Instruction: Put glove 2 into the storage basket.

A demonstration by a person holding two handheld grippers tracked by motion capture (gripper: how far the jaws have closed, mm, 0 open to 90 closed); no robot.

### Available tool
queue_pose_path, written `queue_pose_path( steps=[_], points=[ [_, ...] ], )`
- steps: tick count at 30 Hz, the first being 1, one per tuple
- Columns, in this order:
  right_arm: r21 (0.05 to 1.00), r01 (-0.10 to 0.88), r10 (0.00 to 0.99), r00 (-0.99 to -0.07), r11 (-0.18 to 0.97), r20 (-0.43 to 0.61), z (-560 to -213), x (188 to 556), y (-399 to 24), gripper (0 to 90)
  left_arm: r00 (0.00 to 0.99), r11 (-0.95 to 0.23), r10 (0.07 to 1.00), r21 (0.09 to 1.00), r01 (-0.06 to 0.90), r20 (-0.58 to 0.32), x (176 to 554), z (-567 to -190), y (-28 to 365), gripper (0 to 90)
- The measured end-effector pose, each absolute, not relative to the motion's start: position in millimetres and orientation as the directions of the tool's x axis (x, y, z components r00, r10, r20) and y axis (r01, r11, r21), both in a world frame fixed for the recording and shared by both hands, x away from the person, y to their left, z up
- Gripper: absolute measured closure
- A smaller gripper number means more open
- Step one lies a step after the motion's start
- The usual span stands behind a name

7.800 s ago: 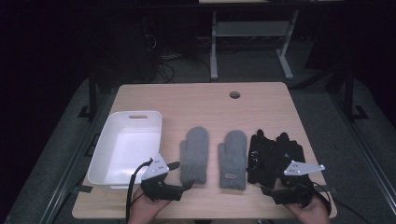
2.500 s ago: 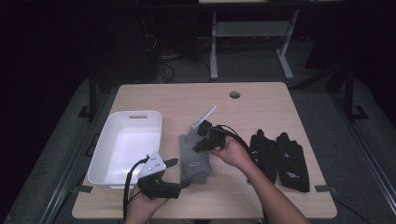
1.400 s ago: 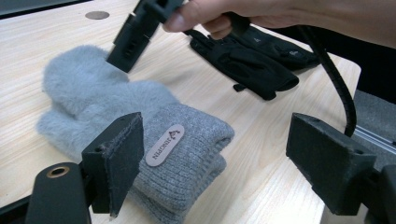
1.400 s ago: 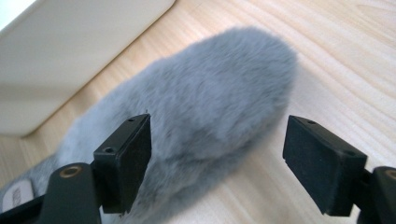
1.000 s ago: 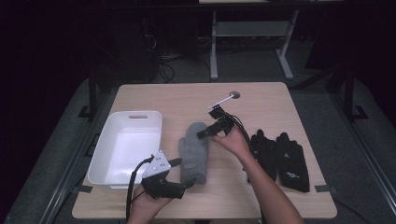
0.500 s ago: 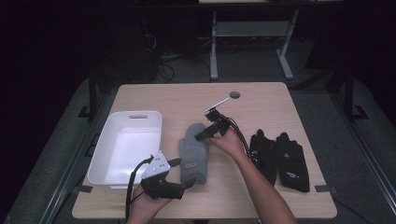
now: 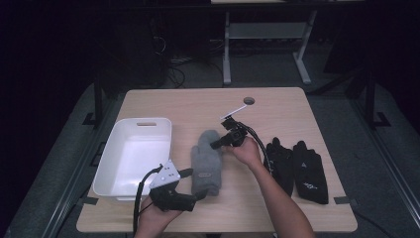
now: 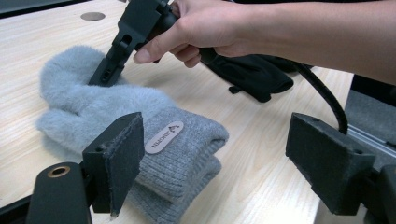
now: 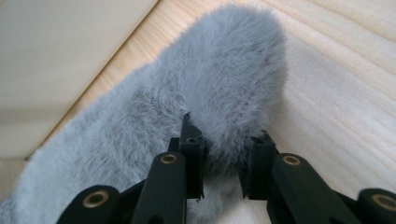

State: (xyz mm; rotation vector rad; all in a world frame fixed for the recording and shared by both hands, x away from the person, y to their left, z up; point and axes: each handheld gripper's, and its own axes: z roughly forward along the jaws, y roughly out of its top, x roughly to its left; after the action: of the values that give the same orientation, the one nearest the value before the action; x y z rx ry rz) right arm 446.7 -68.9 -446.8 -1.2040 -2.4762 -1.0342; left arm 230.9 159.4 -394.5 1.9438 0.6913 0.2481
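Since the first frame, my right arm has swung in from the black gloves to the middle of the tabletop (image 7: 198,106), and the two grey mittens that lay side by side now sit stacked, one on top of the other. My left hand has stayed low at the near edge.

The stacked grey mittens (image 7: 206,162) lie just right of the white bin (image 7: 147,123), near it but not in it, cuffs toward me and fingertips away. The black gloves (image 7: 297,166) rest flat, well apart on the right.

My right tongs (image 7: 217,145) have just been closing, and in the right gripper view their pads press into the fluffy tip of the mittens (image 9: 224,93): clamped on the fur. My left tongs (image 8: 219,163) stand wide apart, hovering at the cuff end with the ribbed cuff and its label (image 8: 163,137) between the jaws but untouched.

As I judge it, pairing the mittens is done and the lift is only beginning. Still to do: carry them into the bin, then deal with the black gloves.
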Motion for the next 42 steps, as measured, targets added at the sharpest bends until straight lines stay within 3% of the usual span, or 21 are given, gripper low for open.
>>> queue_pose_path(
  steps=[16,29,34,42],
  points=[
    [0.531,0.746,0.646,-0.642,0.401,0.413,-438.4,423.2,-124.1,77.1,0.816,-0.341,0.556,0.851,0.399,-0.16,250.4,-392.6,137.7,19.9],
    [0.539,0.753,0.681,-0.62,0.378,0.39,-436.9,418.8,-157.6,77.0,0.726,-0.324,0.642,0.771,0.548,-0.247,282.7,-405.6,125.2,20.4],
    [0.547,0.751,0.676,-0.622,0.371,0.395,-442.6,414.6,-165.4,77.0,0.67,-0.256,0.644,0.722,0.643,-0.369,291.8,-418.4,124.3,20.4],
    [0.541,0.771,0.68,-0.596,0.336,0.428,-444.7,414.7,-168.1,77.3,0.594,-0.218,0.66,0.639,0.737,-0.46,300.1,-433.4,121.9,20.5]
  ],
)
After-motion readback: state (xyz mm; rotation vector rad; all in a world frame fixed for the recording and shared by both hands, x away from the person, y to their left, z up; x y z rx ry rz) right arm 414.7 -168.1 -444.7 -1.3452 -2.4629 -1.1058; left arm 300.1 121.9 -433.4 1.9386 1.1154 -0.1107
